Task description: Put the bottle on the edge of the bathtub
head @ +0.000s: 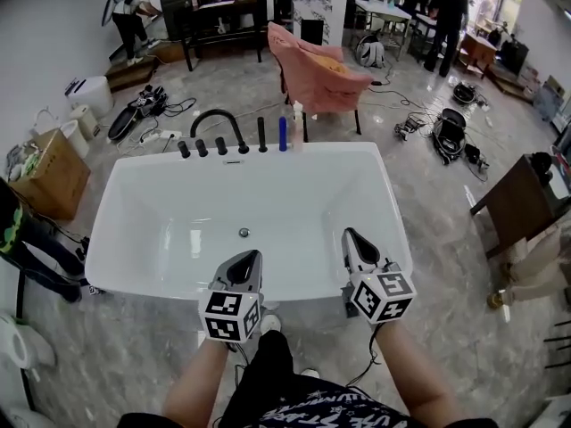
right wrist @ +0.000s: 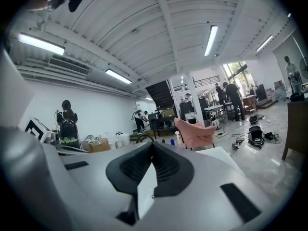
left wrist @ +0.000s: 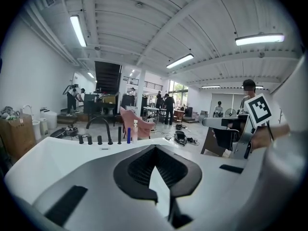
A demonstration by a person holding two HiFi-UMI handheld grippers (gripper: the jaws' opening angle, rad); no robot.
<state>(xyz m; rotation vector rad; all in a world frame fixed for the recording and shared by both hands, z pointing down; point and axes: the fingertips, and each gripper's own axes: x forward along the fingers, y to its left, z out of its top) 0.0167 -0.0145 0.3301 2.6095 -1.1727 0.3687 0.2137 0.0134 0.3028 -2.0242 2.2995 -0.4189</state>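
The white bathtub (head: 294,205) lies in front of me. On its far edge, to the right of a black arched faucet (head: 217,119) and its knobs, stand a blue bottle (head: 283,134) and a pale bottle (head: 297,124). My left gripper (head: 251,260) and right gripper (head: 351,240) hover side by side over the tub's near edge, both shut with nothing between the jaws. In the left gripper view the shut left gripper (left wrist: 154,147) points toward the blue bottle (left wrist: 128,135) and pale bottle (left wrist: 135,130). The right gripper view shows its shut right gripper (right wrist: 152,144) and the pale bottle (right wrist: 176,138) far off.
A pink chair (head: 319,75) stands behind the tub. A cardboard box (head: 53,173) sits at the left and a dark wooden table (head: 516,200) at the right. Cables, bags and tools litter the floor, and people (head: 443,18) work at tables in the back.
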